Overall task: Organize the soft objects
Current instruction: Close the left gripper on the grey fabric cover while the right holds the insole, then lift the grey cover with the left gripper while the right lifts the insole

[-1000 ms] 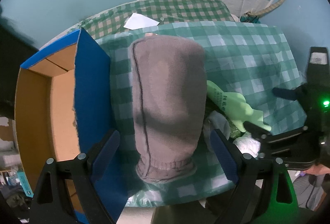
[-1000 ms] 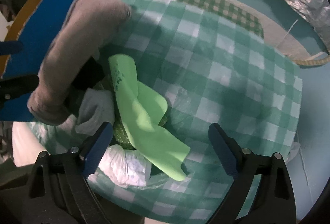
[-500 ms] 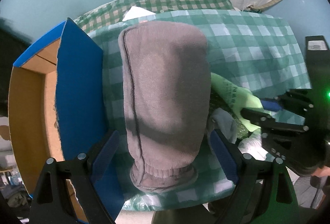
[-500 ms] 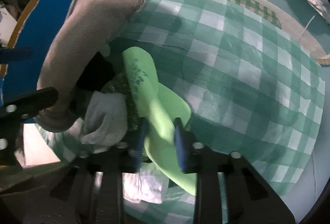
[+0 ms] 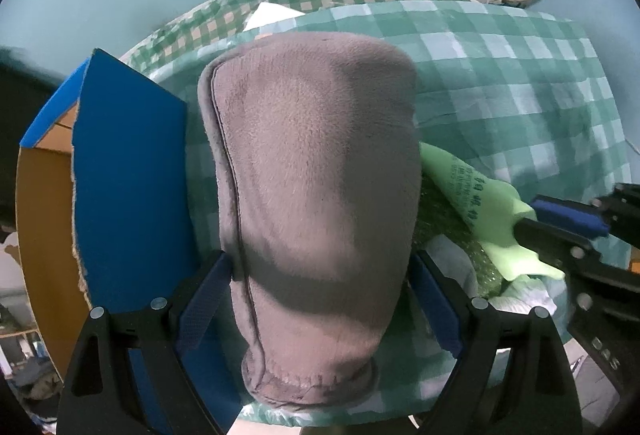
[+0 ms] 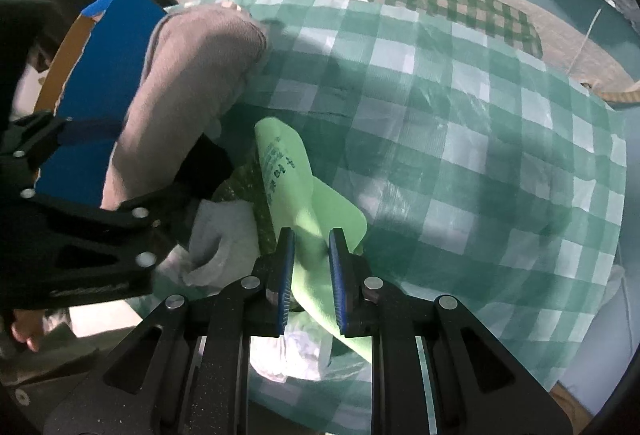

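The right gripper (image 6: 311, 271) is clenched on a light green cloth (image 6: 298, 191) near the checked table's (image 6: 500, 163) front edge; the left gripper (image 5: 320, 299) straddles a grey mitten (image 5: 312, 203), jaws spread wide.

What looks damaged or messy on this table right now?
The blue box has a ragged, torn cardboard edge on its left. Beside the grey mitt, a green cloth and white rags lie in a jumbled heap.
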`<action>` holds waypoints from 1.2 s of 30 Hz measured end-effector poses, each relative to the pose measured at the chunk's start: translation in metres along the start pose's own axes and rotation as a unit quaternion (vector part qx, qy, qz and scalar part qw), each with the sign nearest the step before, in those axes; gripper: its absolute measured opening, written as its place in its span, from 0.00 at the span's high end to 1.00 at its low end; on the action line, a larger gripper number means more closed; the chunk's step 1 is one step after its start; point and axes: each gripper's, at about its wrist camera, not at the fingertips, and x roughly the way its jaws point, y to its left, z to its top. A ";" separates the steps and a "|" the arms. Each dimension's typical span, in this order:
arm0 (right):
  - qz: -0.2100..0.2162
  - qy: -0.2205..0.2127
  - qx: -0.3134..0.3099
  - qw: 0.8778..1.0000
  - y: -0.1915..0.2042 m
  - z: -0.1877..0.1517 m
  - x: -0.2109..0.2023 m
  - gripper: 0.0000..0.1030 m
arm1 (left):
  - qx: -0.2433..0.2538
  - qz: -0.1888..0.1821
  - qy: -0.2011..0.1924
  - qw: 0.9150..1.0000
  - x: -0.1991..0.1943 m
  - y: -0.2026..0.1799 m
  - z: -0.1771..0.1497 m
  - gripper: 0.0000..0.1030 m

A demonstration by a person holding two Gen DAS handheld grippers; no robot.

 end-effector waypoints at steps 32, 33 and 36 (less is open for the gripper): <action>-0.006 -0.002 -0.018 1.000 0.012 -0.006 0.009 0.93 | -0.057 -0.079 -0.020 0.995 -0.031 0.037 -0.034 0.79; -0.003 -0.006 -0.014 1.000 0.012 -0.006 0.006 0.93 | -0.057 -0.080 -0.023 0.995 -0.034 0.038 -0.035 0.79; 0.004 -0.014 -0.005 1.000 0.010 -0.003 -0.003 0.93 | -0.058 -0.084 -0.029 0.994 -0.042 0.040 -0.038 0.79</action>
